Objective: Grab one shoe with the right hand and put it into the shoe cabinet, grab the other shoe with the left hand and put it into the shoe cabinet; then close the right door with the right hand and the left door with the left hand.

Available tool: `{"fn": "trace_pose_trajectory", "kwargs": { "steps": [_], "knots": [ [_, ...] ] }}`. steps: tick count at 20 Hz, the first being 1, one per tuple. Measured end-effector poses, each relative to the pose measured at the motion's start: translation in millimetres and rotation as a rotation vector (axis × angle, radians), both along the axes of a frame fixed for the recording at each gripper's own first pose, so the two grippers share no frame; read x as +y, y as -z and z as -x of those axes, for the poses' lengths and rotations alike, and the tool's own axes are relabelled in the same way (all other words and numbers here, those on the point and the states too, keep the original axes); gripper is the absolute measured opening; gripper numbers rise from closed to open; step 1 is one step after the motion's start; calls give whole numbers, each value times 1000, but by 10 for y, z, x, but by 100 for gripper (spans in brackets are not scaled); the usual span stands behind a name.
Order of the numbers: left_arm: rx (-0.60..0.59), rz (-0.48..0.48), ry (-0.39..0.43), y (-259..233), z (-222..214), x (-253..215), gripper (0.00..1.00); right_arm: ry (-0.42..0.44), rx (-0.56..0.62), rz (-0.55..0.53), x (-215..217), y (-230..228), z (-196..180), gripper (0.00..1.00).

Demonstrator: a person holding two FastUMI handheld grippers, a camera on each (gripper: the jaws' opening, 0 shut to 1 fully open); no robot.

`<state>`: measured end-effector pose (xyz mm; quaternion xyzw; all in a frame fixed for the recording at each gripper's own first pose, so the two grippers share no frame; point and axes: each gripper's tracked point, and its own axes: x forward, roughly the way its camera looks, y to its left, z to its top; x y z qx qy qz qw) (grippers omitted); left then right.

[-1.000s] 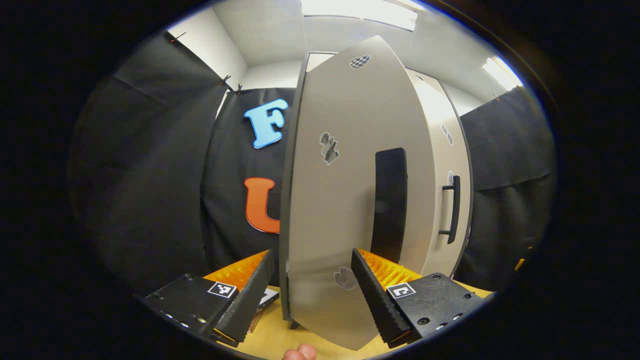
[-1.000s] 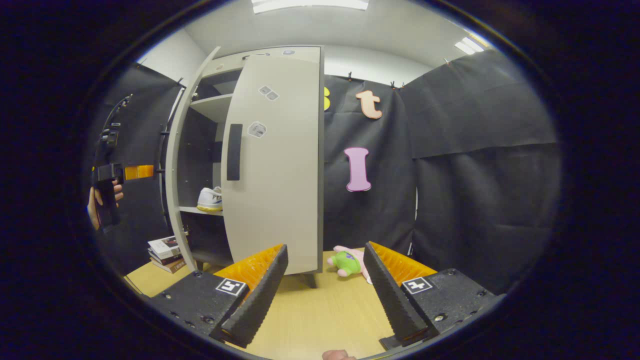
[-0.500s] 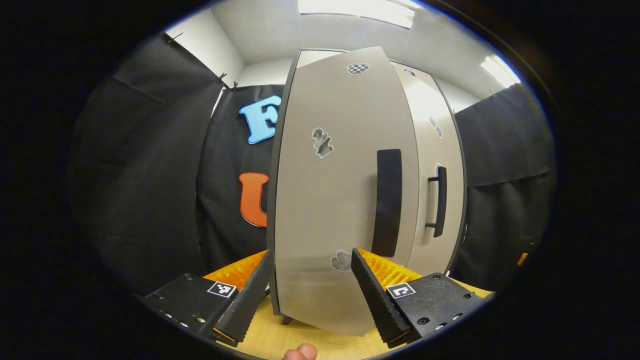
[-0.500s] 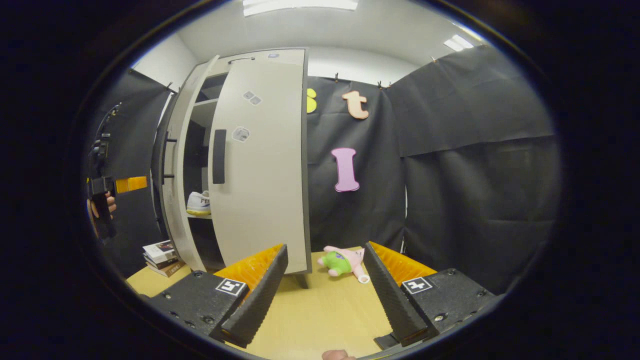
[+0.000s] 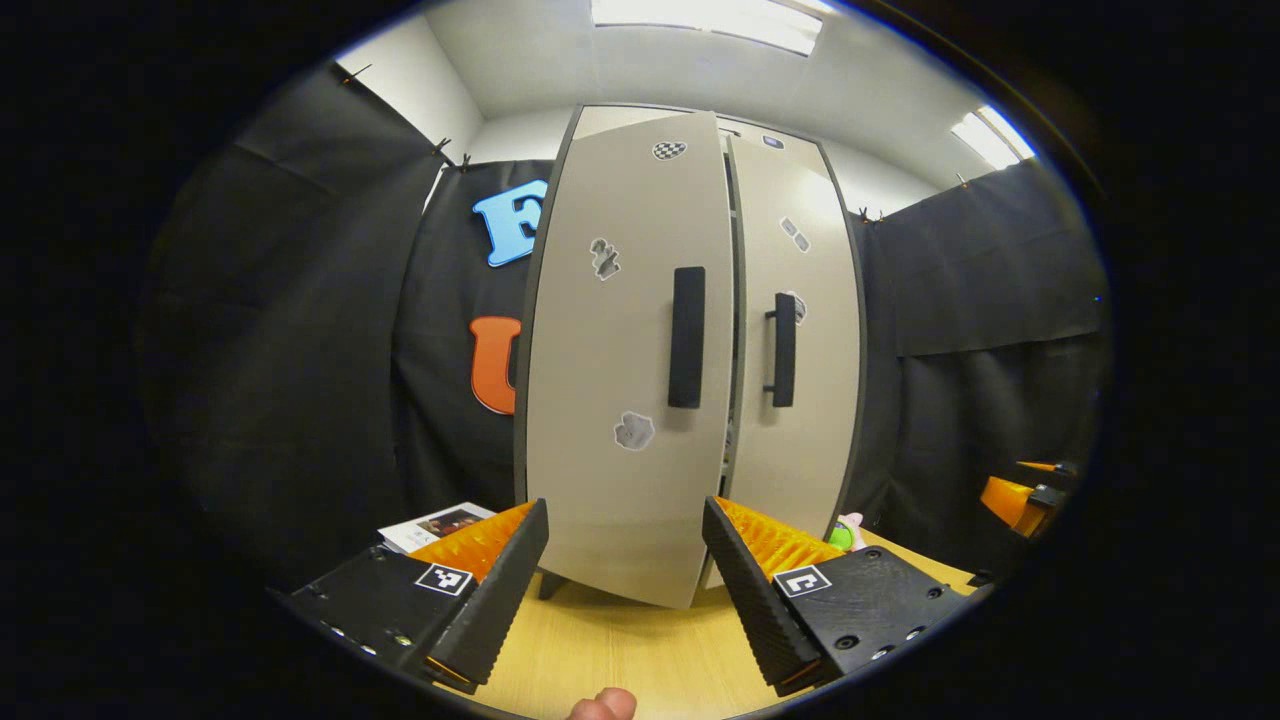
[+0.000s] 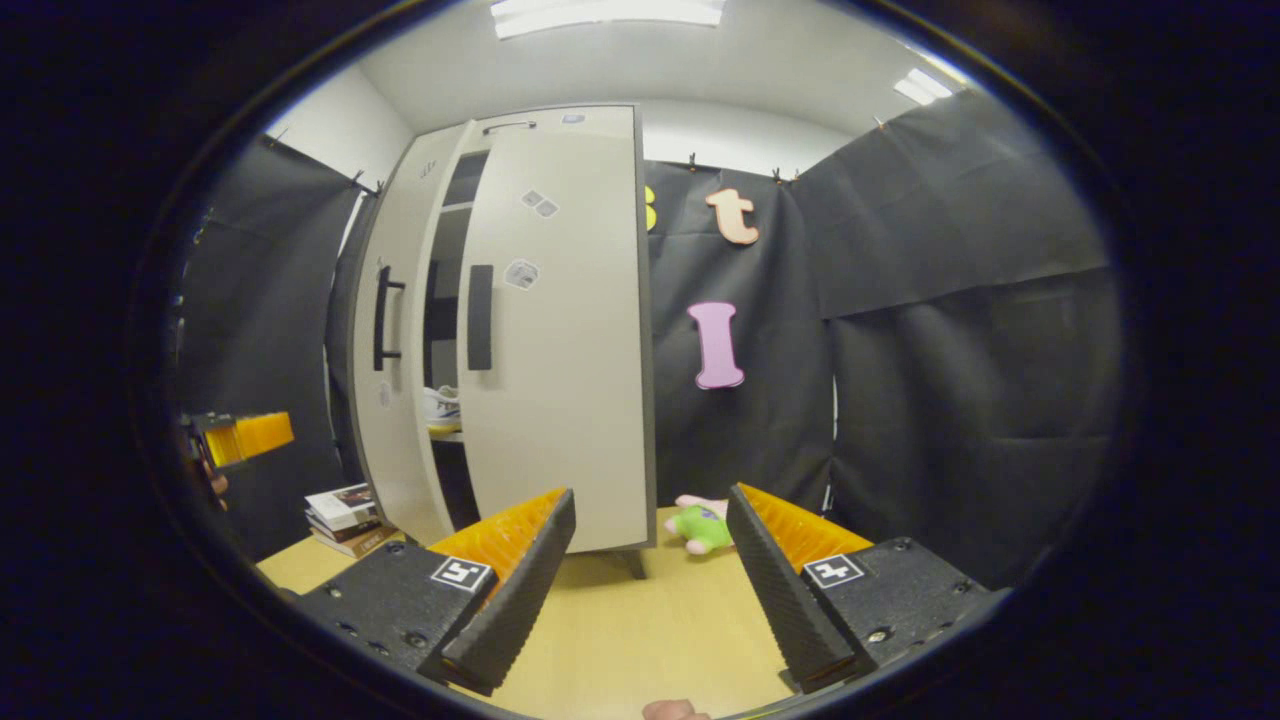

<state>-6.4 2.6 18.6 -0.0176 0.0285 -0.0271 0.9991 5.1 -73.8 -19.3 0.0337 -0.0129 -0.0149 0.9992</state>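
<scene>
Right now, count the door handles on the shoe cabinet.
2: one handle on the left door, one handle on the right door, flanking the narrow gap between the doors.

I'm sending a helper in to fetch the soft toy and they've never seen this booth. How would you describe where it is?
Find the tall pale shoe cabinet standing on the wooden table. On the tabletop just past its right door's outer bottom corner, against the black cloth wall, lies the plush toy. It is green and pink, unlike the stack of books on the cabinet's other side.
</scene>
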Motion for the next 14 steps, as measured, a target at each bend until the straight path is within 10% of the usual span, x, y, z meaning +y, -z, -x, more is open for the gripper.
{"fn": "trace_pose_trajectory", "kwargs": {
  "steps": [14],
  "knots": [
    [19,22,-34,296,416,14,94,-36,27,-1,149,205,184,98]
  ]
}}
